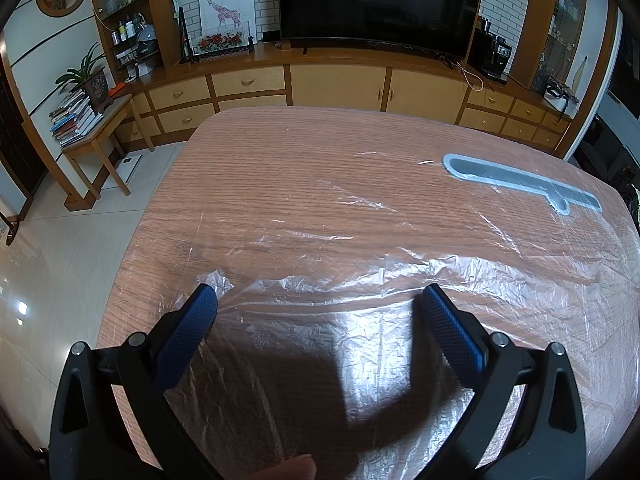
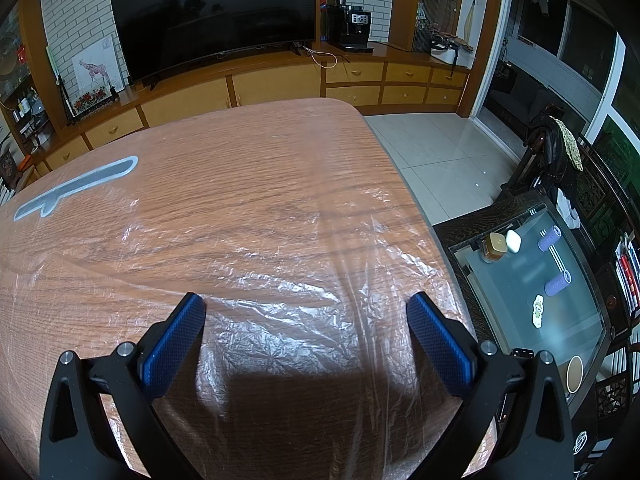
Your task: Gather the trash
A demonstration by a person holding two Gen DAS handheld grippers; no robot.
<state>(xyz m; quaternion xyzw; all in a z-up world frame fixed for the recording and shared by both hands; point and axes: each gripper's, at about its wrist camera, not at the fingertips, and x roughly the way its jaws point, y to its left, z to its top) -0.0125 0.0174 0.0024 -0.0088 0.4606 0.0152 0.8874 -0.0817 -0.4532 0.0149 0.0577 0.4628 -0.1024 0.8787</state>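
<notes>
A large sheet of clear crumpled plastic film [image 1: 360, 280] lies spread flat over a wooden table [image 1: 256, 184]; it also shows in the right wrist view [image 2: 280, 304] on the same table [image 2: 248, 160]. My left gripper [image 1: 318, 296] is open and empty, low over the film near its left edge. My right gripper [image 2: 306, 304] is open and empty, over the film near the table's right side. No other loose trash shows on the table.
A grey inlaid slot [image 1: 520, 182] sits in the tabletop at the far right, under the film; it also shows in the right wrist view [image 2: 76, 188]. A TV cabinet [image 1: 340, 84] stands beyond the table. A glass-topped side table [image 2: 540, 280] with jars stands at the right.
</notes>
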